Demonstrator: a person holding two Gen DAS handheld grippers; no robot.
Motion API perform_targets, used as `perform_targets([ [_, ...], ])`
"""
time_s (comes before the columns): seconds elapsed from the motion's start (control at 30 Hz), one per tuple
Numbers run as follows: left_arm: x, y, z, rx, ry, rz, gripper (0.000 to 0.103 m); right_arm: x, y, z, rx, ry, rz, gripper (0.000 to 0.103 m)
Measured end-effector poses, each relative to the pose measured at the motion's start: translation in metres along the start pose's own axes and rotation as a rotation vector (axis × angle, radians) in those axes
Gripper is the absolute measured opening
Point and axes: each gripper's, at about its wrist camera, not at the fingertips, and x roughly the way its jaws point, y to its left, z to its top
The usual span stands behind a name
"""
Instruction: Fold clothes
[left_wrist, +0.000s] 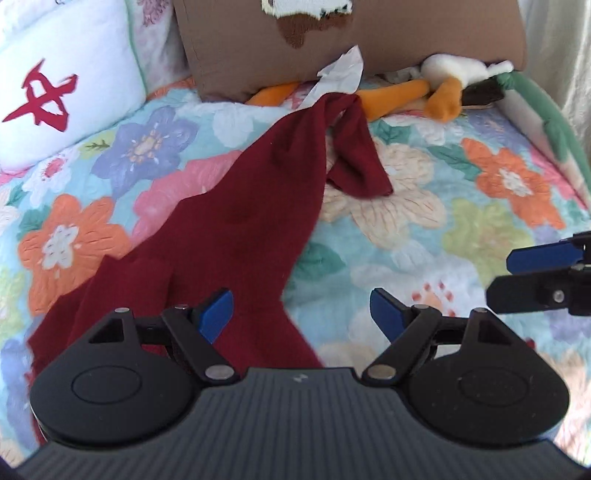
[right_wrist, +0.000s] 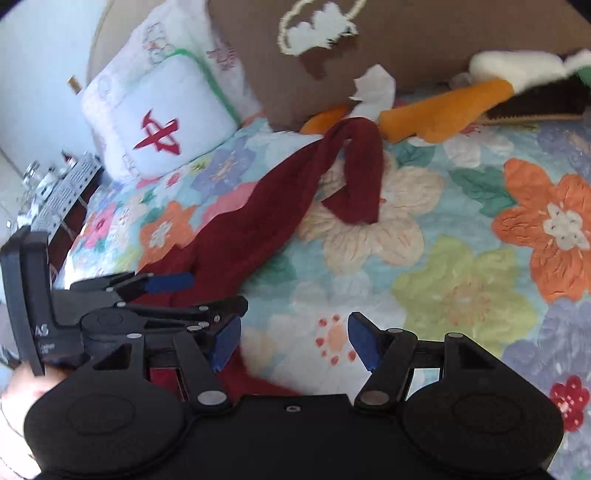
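A dark red garment (left_wrist: 236, 221) lies in a long, crumpled strip on the floral quilt (left_wrist: 461, 236), running from the near left to the far middle, where one end folds back. My left gripper (left_wrist: 301, 314) hovers open over the garment's near end, its left pad above the cloth and nothing pinched. In the right wrist view the same garment (right_wrist: 266, 206) runs under my open right gripper (right_wrist: 294, 341), whose left pad is over the cloth's edge. The left gripper (right_wrist: 199, 295) shows beside it at the left, and the right gripper (left_wrist: 517, 275) shows at the left wrist view's right edge.
A white pillow with a red character (left_wrist: 59, 96) lies at the far left and a brown cushion (left_wrist: 369, 33) at the back. A plush toy with orange legs (left_wrist: 439, 92) and a white crumpled paper (left_wrist: 343, 70) sit beside the garment's far end. Metal objects (right_wrist: 62, 184) stand off the bed's left side.
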Motion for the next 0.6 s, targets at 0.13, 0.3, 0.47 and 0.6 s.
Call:
perform_targets([
  [0.13,0.035,-0.002,0.016,0.028,0.050,0.061,0.082,0.035,-0.017,0.018,-0.005,-0.058,-0.103,0.070],
  [0.3,0.069,0.012,0.034,-0.042,0.107,0.076,0.084,0.073,-0.039,0.040,0.068,-0.146,-0.147,0.070],
  [0.47,0.067,0.015,0.030,-0.024,0.017,0.105,0.022,0.101,-0.044,0.050,0.141,-0.215,-0.109,0.070],
  [0.6,0.061,0.027,0.022,-0.051,-0.024,0.057,0.007,0.120,-0.039,0.053,0.094,-0.235,-0.112,0.046],
])
